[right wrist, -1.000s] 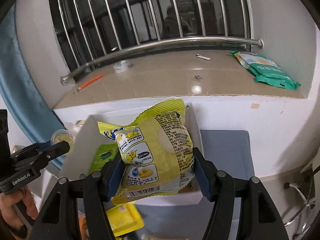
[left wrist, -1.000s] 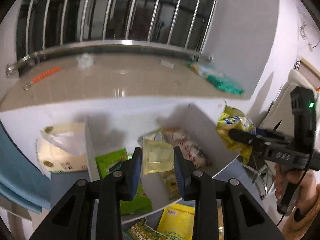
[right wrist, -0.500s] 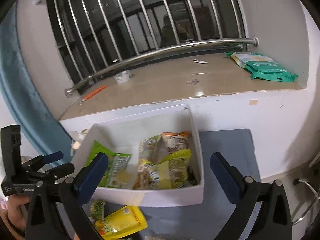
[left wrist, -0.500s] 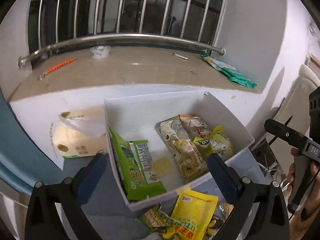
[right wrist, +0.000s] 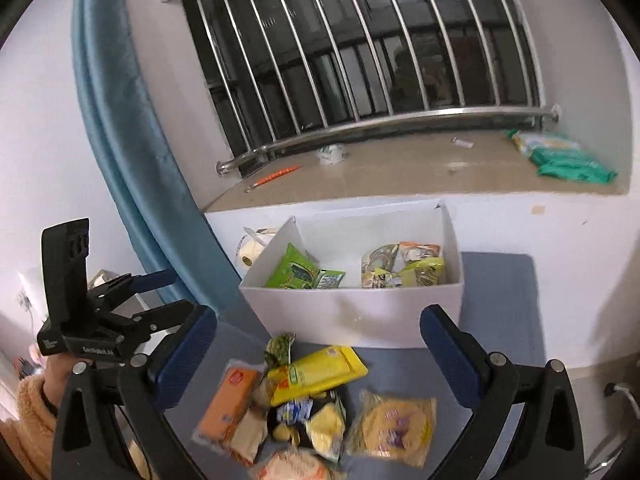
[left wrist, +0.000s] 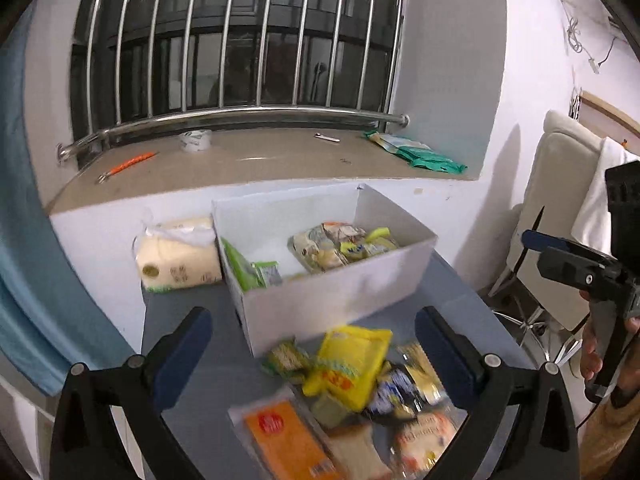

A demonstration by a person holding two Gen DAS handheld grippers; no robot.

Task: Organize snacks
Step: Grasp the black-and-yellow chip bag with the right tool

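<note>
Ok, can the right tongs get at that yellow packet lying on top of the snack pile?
Probably yes. The right tongs are open and empty, and the yellow packet lies uncovered on top of the pile, in front of the white box.

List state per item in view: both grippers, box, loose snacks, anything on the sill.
left gripper: open, empty.
right gripper: open, empty.
white box: open-topped, part filled.
green packets: in the box, left side.
yellow bags: in the box, right side.
loose snacks: piled on the table before the box.
yellow pouch: atop the pile.
green pack: flat on the sill.
</note>
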